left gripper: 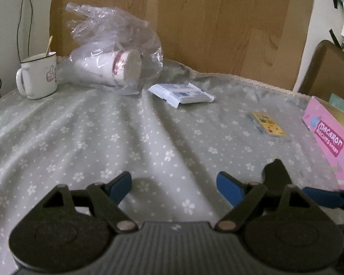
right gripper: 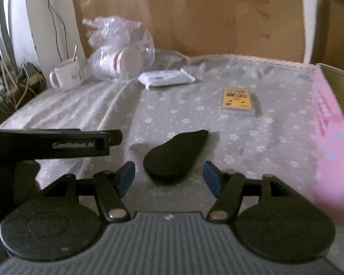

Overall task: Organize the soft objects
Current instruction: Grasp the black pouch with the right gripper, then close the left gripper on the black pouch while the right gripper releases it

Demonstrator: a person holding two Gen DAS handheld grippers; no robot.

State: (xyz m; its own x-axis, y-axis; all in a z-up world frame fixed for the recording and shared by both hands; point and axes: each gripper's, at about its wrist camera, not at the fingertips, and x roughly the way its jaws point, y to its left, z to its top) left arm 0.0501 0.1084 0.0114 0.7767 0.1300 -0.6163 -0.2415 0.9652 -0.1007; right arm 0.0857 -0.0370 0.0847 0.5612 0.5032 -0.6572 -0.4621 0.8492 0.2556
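A black soft pouch-like object lies on the grey flowered tablecloth; its tip also shows in the left wrist view. My right gripper is open, low over the cloth, its blue pads on either side of the black object's near end. My left gripper is open and empty over bare cloth, left of the black object. A white tissue pack lies further back. A clear plastic bag with paper cups lies at the back left.
A white mug with a stick stands at the back left. A small yellow card box lies right of centre. A pink Macaron box stands at the right edge. A wooden board backs the table.
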